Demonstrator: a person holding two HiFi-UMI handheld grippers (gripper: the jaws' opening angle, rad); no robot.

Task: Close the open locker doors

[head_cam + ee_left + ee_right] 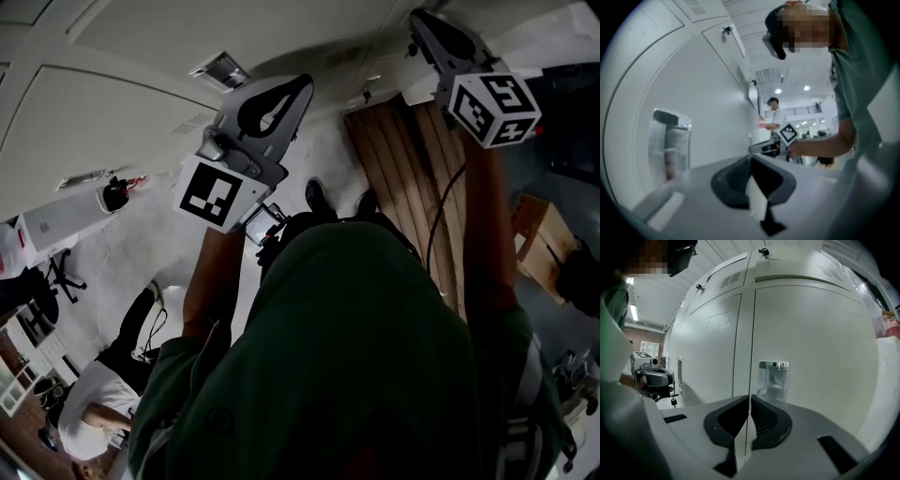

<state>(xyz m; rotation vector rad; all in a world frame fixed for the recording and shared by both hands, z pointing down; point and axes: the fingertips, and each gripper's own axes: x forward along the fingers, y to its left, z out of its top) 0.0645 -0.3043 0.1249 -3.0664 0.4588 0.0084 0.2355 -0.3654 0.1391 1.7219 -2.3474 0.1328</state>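
The left gripper (750,163) has its jaws pressed together with nothing in them. The right gripper (750,404) is the same: jaws squeezed together, holding nothing. Both point at the white locker doors (806,333), which stand right in front of the person.

The job now looks like pushing, not grabbing. I think the best way is to put the closed tips flat on a door, close to its shiny handle (773,378) (that is the side that swings). Then push straight and slow until the door sits even with the one next to it. Pushing near the hinge side would be hard work. Pushing too fast could make the door bounce back out.

The right gripper view shows two doors side by side with a thin line between them, and they look flat and shut. The left gripper view cannot show that. It looks along one big door (698,93) from the side, with a second handle (670,145) on it. I cannot tell if that door is all the way closed. This view also shows a far person in a white shirt (774,112). Only the head view shows the wooden boards (394,159) on the floor, and both grippers held out at once.
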